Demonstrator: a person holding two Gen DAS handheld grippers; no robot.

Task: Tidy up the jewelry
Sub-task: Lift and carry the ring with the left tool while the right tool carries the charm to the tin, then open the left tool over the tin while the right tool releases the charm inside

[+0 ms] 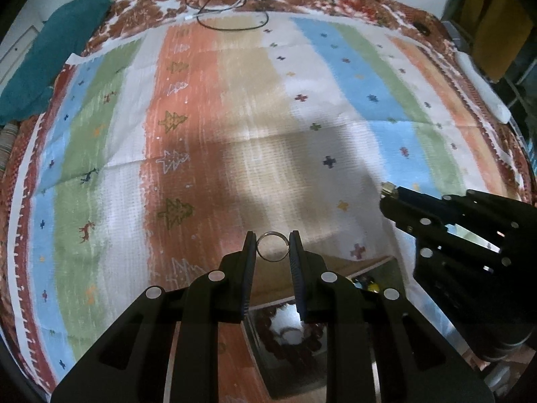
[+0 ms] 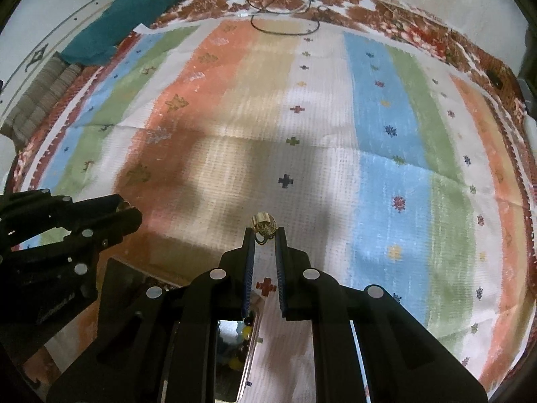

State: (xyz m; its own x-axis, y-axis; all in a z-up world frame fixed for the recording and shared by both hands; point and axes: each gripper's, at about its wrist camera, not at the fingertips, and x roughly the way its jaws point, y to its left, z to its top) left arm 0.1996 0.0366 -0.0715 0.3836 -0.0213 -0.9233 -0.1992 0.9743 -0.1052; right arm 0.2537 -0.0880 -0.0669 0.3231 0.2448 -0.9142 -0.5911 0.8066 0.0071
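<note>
My left gripper (image 1: 272,237) is shut on a thin silver ring (image 1: 272,246) held upright between its fingertips, above the striped cloth (image 1: 235,100). My right gripper (image 2: 264,231) is shut on a gold ornate ring (image 2: 263,224) at its tips. The right gripper also shows in the left wrist view (image 1: 389,198) at the right, with the gold piece at its tip. The left gripper shows in the right wrist view (image 2: 124,206) at the left. A box with a mirrored lid (image 1: 288,332) lies below both grippers; it shows in the right wrist view (image 2: 235,346) with small colourful items inside.
A teal cloth (image 1: 57,50) lies at the far left edge of the cloth. A black cable (image 1: 228,16) loops at the far edge. A white object (image 1: 483,87) lies at the right edge. The cloth's middle is bare and shadowed.
</note>
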